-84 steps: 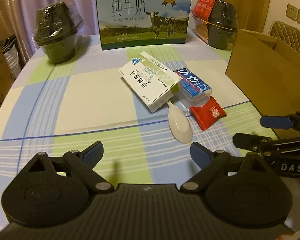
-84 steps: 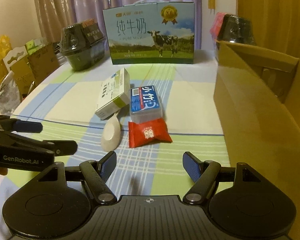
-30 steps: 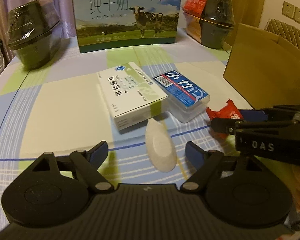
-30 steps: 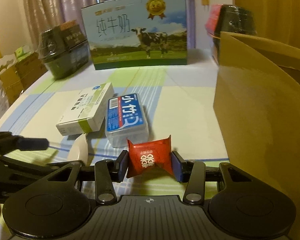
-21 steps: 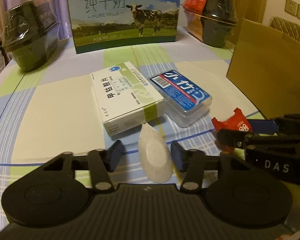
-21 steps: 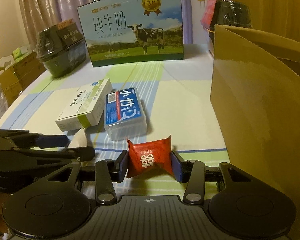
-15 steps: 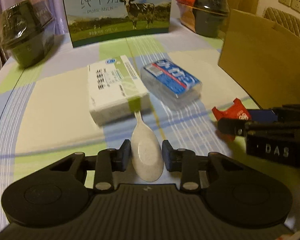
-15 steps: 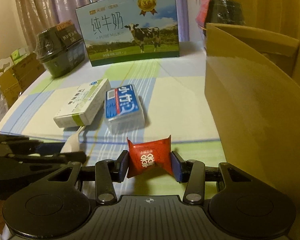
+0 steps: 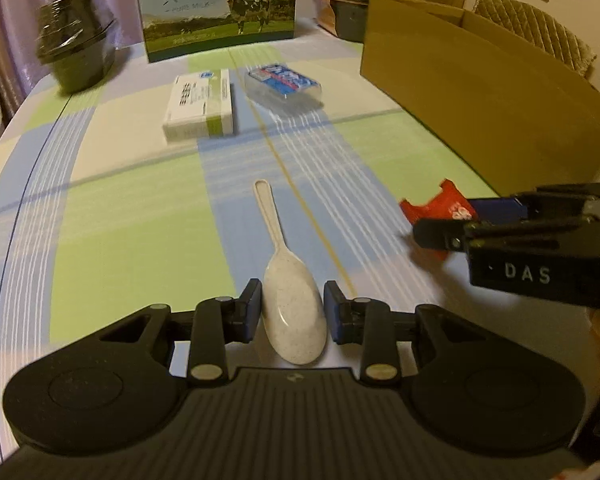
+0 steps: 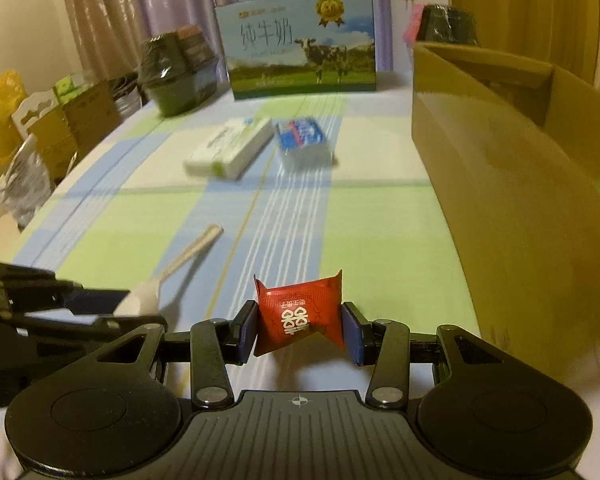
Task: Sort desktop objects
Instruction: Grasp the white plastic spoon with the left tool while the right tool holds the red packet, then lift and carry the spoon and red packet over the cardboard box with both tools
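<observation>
My left gripper (image 9: 293, 309) is shut on the bowl of a speckled white spoon (image 9: 288, 292), whose handle points away over the table. My right gripper (image 10: 300, 326) is shut on a red candy packet (image 10: 296, 312), held above the checked tablecloth. From the left wrist view the right gripper (image 9: 452, 222) shows at the right with the red packet (image 9: 436, 206) in it. In the right wrist view the left gripper (image 10: 96, 304) holds the spoon (image 10: 172, 270) at the lower left. A white medicine box (image 9: 200, 106) and a blue-labelled clear box (image 9: 286, 86) lie farther back.
An open cardboard box (image 10: 512, 184) stands along the right side of the table. A milk carton case (image 9: 216, 4) stands at the back, with dark wrapped bowl packs (image 9: 74, 56) at the back left and back right (image 9: 356, 0). Cartons and bags (image 10: 32, 136) sit beyond the left edge.
Both grippers have pulled back from the two boxes and lifted. The spoon came out from beside the medicine box in the left gripper. The red packet stays in the right gripper.
</observation>
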